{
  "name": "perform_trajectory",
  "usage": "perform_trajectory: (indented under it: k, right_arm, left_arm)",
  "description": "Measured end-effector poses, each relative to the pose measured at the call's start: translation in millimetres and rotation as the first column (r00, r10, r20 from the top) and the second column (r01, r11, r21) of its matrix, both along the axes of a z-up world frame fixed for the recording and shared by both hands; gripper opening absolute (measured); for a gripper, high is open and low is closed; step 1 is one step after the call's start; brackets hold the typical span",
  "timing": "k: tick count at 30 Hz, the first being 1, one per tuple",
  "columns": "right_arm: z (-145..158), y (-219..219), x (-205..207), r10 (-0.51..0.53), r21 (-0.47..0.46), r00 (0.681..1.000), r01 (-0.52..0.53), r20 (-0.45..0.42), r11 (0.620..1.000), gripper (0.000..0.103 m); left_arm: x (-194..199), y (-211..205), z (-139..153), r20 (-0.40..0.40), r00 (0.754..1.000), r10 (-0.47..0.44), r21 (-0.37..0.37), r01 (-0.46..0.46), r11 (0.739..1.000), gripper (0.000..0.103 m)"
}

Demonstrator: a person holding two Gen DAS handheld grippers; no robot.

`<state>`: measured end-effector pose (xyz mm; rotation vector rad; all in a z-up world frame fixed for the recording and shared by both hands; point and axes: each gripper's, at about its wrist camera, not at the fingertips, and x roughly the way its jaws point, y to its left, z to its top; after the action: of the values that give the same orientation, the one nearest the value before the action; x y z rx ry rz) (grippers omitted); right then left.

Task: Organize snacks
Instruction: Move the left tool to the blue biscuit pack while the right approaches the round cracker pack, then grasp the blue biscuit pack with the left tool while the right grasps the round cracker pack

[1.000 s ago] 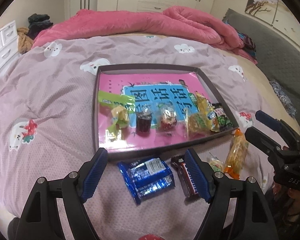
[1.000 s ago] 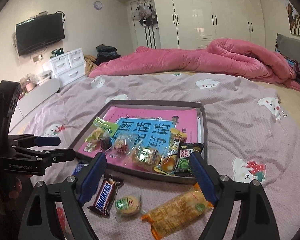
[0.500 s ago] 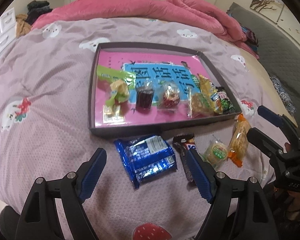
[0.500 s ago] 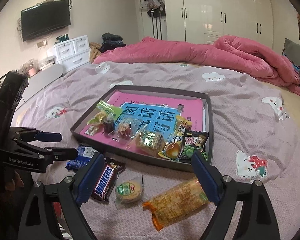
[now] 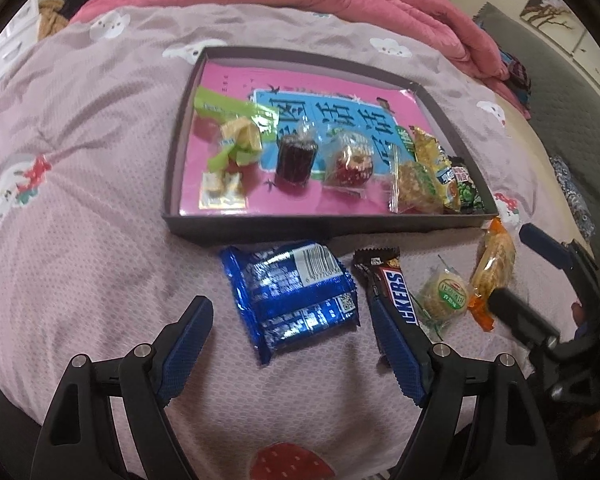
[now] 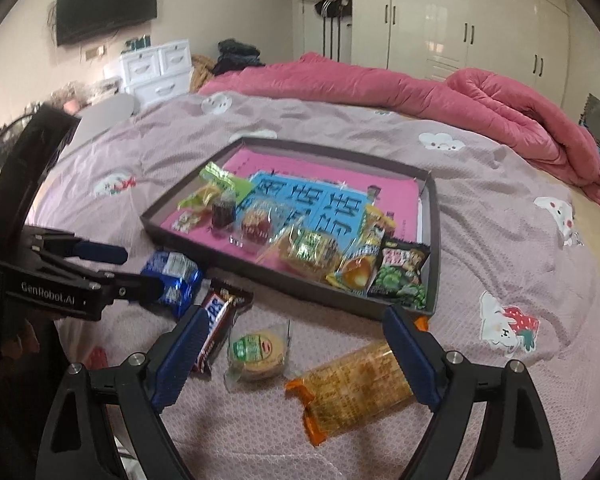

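On the bed (image 5: 80, 200), left to right, the left gripper (image 5: 292, 344) is hanging wide open around the blue packet (image 5: 292, 296), and the right gripper (image 6: 296, 356) is gaping, empty, over the round cake (image 6: 256, 350) and orange bar (image 6: 356, 388). Beyond them, the tray (image 6: 434, 248) is holding wrapped snacks on a pink book (image 5: 340, 92).

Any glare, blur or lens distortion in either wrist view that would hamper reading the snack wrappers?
Left wrist view: glare streaks the blue foil packet, the Snickers bar reads clearly, and fisheye bows the tray. Right wrist view: wardrobe doors shine, and the orange-ended packet is slightly soft.
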<state>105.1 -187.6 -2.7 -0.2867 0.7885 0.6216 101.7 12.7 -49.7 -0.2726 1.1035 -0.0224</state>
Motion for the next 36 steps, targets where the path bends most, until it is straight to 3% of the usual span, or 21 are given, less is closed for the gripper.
perform_trajectory:
  k: [8,20,27,36]
  right_arm:
    - [-21.1,10.9,-3.8,0.044,-0.108,0.998,-0.048,-0.033,0.993,0.088]
    - [-30.0,16.6,0.8,0.064,-0.128,0.996,-0.072,-0.065,0.989,0.088]
    - [-36.5,26.0,6.3,0.081,-0.149,0.993,-0.093,-0.084,0.985,0.088]
    - [-47.6,34.8,10.2,0.111,-0.171,0.988,-0.128,-0.108,0.977,0.066]
  left_arm:
    - [10.7,-8.5,-14.5,-0.040,0.999,0.025,0.037,-0.023,0.999,0.083]
    - [24.9,-4.8,-31.4,-0.076,0.996,0.049,0.007,-0.049,0.999,0.085]
    - [29.1,-10.7,-33.9,-0.084,0.995,0.059,0.045,-0.055,0.997,0.085]
    - [36.3,-17.6,-37.2,-0.092,0.993,0.071,0.074,-0.064,0.995,0.085]
